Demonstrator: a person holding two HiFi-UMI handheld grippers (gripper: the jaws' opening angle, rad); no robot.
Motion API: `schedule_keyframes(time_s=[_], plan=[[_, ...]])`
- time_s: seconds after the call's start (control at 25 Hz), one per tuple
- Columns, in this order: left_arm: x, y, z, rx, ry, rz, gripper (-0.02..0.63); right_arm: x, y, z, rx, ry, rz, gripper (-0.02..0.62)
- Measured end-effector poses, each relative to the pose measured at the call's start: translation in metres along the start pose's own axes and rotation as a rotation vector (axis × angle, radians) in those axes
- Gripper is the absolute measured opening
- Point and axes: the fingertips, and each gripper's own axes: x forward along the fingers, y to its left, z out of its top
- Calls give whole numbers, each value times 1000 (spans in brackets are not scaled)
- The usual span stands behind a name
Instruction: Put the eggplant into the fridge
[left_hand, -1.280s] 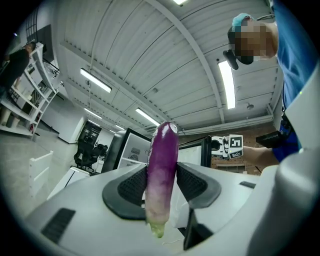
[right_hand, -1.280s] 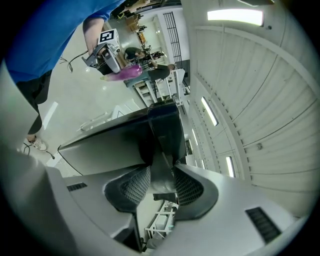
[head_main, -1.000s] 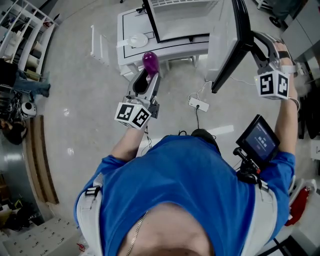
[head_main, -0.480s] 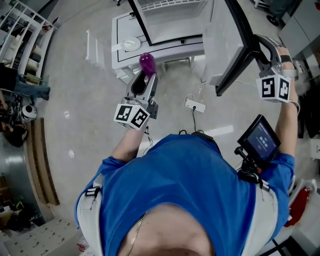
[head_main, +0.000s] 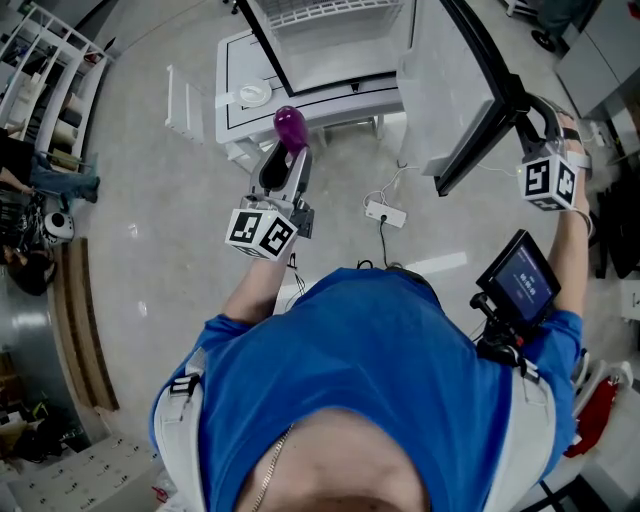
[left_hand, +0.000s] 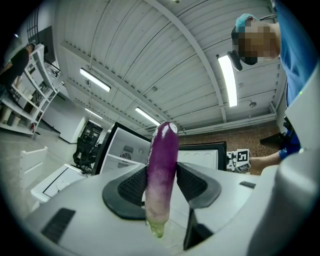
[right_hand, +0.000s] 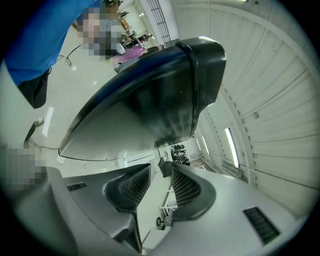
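Purple eggplant (left_hand: 163, 165) stands clamped in the left gripper (head_main: 285, 158); right gripper (right_hand: 161, 176) gapes empty beside the fridge door (head_main: 478, 90), upper right.

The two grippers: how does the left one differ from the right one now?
The left gripper is clamped on an upright purple eggplant; the right gripper has its jaws apart with nothing between them. The left gripper faces the open fridge; the right gripper is beside the fridge door. Both have black ribbed pads.
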Motion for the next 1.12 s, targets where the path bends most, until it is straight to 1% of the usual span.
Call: schedule_keyframes(time_s=[0.12,0.24,0.28,0.36,0.48,0.52,0.56,0.6,0.64,0.72,0.92,1.12], plan=[[5,-5,-1,-7,1,0,196,-6,6,-15,106,4,-13,129],[10,-6,-5,-21,2,2,197,-14,20,-26,282,-7,-54,129],[11,-6,-6,-26,2,2,196,-18,27,-27,360,-22,-71,129],[11,-5,-8,-38,1,2,196,-26,42,-27,549,-88,-106,129],[14,-8,-10,-59,-1,0,196,-46,63,-23,897,-191,-140,129],[15,-9,-10,-64,0,-2,196,-53,69,-20,988,-209,-146,129],[15,-10,-10,-67,0,-2,196,-59,75,-17,1055,-224,-152,129],[16,-11,-11,-70,1,-3,196,-64,82,-14,1101,-235,-157,129],[16,-12,-11,-71,2,-3,196,-69,89,-10,1125,-242,-159,129],[15,-14,-12,-72,3,-4,196,-75,103,0,1132,-248,-150,129],[15,-15,-15,-69,11,-4,196,-79,124,21,1115,-256,-110,129],[12,-14,-16,-67,15,-2,196,-78,128,39,1080,-287,-82,129]])
